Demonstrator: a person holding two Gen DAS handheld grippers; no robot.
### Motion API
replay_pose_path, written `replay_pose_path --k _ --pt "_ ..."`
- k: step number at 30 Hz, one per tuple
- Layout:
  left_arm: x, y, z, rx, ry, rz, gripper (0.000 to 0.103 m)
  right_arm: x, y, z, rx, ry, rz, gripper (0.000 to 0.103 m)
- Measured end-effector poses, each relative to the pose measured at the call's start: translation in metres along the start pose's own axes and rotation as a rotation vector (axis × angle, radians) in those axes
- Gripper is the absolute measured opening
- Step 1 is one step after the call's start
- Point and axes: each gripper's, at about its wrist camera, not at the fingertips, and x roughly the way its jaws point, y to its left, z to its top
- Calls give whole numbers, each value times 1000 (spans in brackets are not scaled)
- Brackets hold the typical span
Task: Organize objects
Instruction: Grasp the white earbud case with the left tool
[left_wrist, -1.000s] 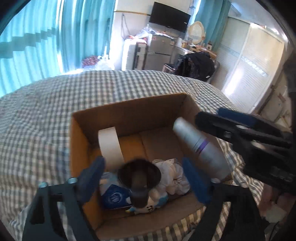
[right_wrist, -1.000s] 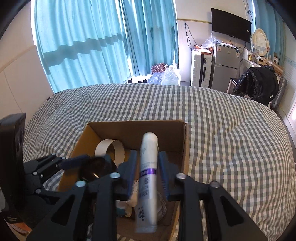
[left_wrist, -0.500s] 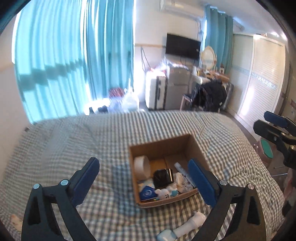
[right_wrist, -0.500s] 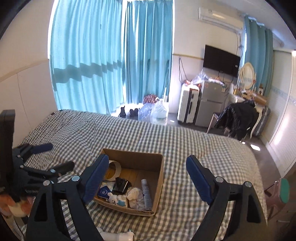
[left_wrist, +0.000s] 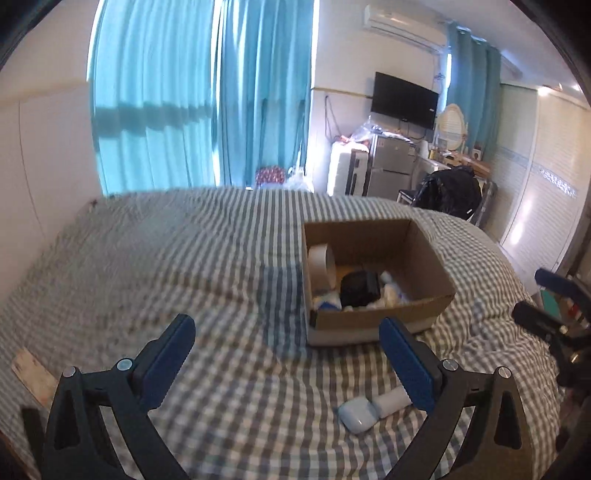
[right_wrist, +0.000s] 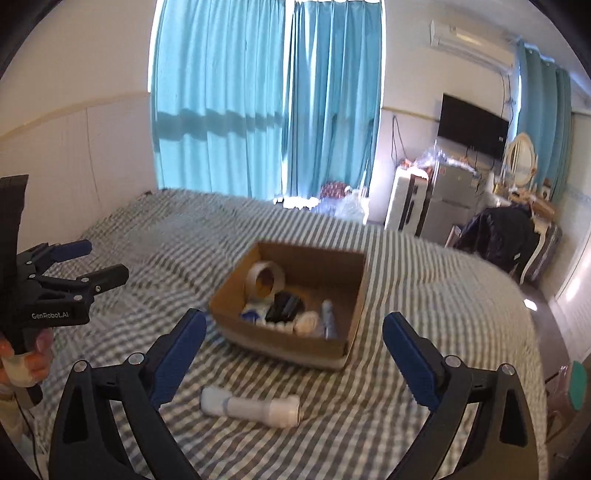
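Closest to the cameras, both tools are spread wide with nothing between the blue pads. The right tool (right_wrist: 293, 350) hangs over the near part of the bed (right_wrist: 424, 280), and the left tool (left_wrist: 286, 356) does the same from its side. In the right wrist view you can also see the left one off at the left edge, held up above the checked cover, fingers apart.

Just past the fingers, a white bottle (right_wrist: 251, 406) lies on its side on the gingham cover, cap end pointing left in the right view. It's near the box but not touching it, on the near side.

Next up is the cardboard box (right_wrist: 284, 345), sitting open on the bed. Inside: a roll of tape (right_wrist: 264, 280) standing on edge against the left wall, a black object (right_wrist: 284, 306) in the middle, a slim grey tube (right_wrist: 328, 321) lying along the right side, some white stuff and something blue at the near end. Too blurry to say what those last bits are.

Beyond the bed there are teal curtains (right_wrist: 266, 96) over a bright window, then a fridge (right_wrist: 448, 206), a wall TV (right_wrist: 472, 127) and a dark jacket on a chair (right_wrist: 498, 236).
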Motion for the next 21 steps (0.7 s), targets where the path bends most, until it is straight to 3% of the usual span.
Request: replay_pose_path --k 3,7,9,12,17,21 --pt "35 -3 -28 -35 67 2 102 36 -4 -37 32 69 -27 97" --pt "82 -12 -80 -54 243 -52 102 82 -16 -88 121 208 -51 97" --pt "92 -17 -91 -30 275 -22 102 97 -21 -101 150 264 -73 97" --pt "91 -36 -94 56 269 -68 102 100 -26 -103 178 272 -83 97" --pt "95 -70 -103 230 283 -54 102 93 -34 -106 223 261 -79 97" --pt "122 -91 -113 343 386 -69 101 91 -43 -108 277 263 -73 97"
